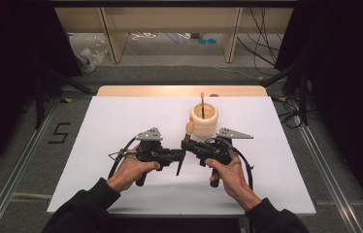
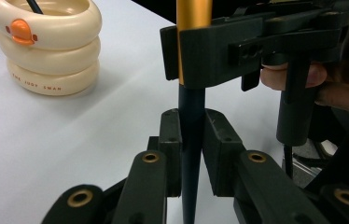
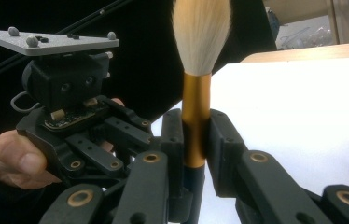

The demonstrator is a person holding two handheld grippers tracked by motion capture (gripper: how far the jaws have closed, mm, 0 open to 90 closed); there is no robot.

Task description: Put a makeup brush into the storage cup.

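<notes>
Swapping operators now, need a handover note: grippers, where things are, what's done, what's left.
Left gripper: shut on the brush, on its dark handle.
Right gripper: shut on the same brush, on the gold ferrule just above the left's grip.
Brush: upright, bristles up, held above the table in front of the holder.
Holder: cream ringed pot at the far middle of the table, one dark-handled tool standing in it.
Done: brush lifted, both grippers on it.
Left, likely: release one gripper and place the brush in the holder.
</notes>
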